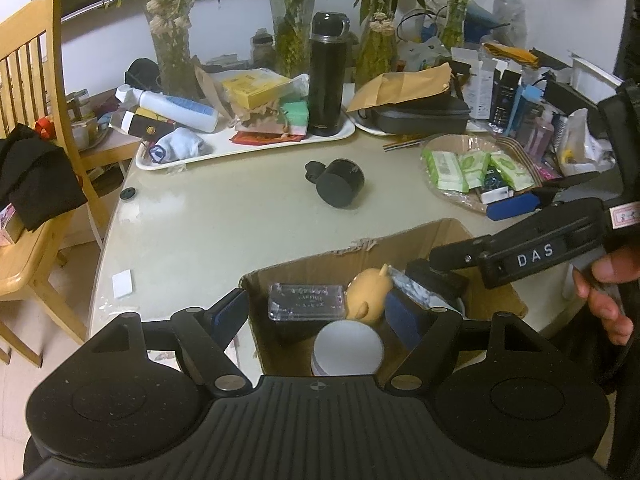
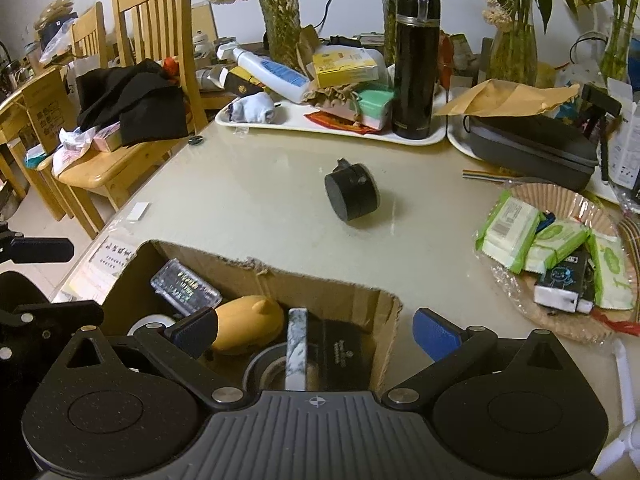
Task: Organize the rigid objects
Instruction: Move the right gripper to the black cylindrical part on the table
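Observation:
A cardboard box (image 1: 424, 236) (image 2: 248, 266) stands at the table's near edge. It holds a clear plastic case (image 1: 306, 302) (image 2: 186, 286), a yellow pig-shaped toy (image 1: 368, 290) (image 2: 248, 322), a white round lid (image 1: 347, 348), a marbled flat piece (image 2: 297, 344) and dark items. A black cylinder (image 1: 340, 184) (image 2: 353, 192) lies on its side mid-table. My left gripper (image 1: 320, 316) is open over the box, empty. My right gripper (image 2: 316, 330) is open over the box's right end, empty; it also shows in the left wrist view (image 1: 520, 258).
A white tray (image 1: 248, 148) (image 2: 296, 122) at the back carries a tall black flask (image 1: 328, 76) (image 2: 414, 64), bottles and boxes. A paper plate with green wipe packs (image 1: 476, 168) (image 2: 560, 256) sits right. Wooden chairs (image 1: 28, 128) (image 2: 132, 92) stand left. Vases line the back.

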The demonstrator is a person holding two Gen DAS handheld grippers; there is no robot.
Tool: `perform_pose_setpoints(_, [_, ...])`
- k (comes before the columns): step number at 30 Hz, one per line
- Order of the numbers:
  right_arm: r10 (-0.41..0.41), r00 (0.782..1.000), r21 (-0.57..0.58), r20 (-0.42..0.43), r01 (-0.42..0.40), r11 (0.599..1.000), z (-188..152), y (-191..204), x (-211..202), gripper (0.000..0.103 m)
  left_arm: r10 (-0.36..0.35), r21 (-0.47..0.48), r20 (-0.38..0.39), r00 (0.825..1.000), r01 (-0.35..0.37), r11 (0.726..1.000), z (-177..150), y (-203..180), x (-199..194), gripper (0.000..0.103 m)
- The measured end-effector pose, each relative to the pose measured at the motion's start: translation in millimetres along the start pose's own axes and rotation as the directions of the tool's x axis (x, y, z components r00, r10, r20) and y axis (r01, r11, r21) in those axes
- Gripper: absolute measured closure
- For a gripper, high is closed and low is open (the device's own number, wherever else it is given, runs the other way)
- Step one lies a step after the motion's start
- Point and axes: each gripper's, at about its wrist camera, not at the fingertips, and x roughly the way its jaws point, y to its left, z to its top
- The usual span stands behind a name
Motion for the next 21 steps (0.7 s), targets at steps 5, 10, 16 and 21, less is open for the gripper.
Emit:
perform_pose_setpoints(5, [-0.003,1.0,-0.011,-0.001,0.003,1.0,7.4,-6.0,5.3,0.0,-0.004,0.004,0.002,1.0,0.004,1.0,2.7,1.3,3.9,0.028])
perform_pose_setpoints(10, [0.003,1.0,-0.022,0.005,-0.003,1.0,16.3,-10.1,13.6,0.0,-0.005,0.004,0.002,1.0,0.005,1.0,3.9,2.0,5.3,0.028])
perform_pose_setpoints(16, [0.013,1.0,-0.078,0.0,-0.013,0.997,30.0,-9.6,31.7,0.0,-0.006,-0.004,0.006,1.0,0.006,1.0,9.4,7.1,8.9,0.028])
perform_pose_setpoints(21, [0.014,1.0,-0.09,-0.009,-0.015,0.996,39.4,-12.9,45.9,0.0,-0.008,-0.008,0.008,1.0,0.008,1.0,13.7,10.4,12.2,0.028])
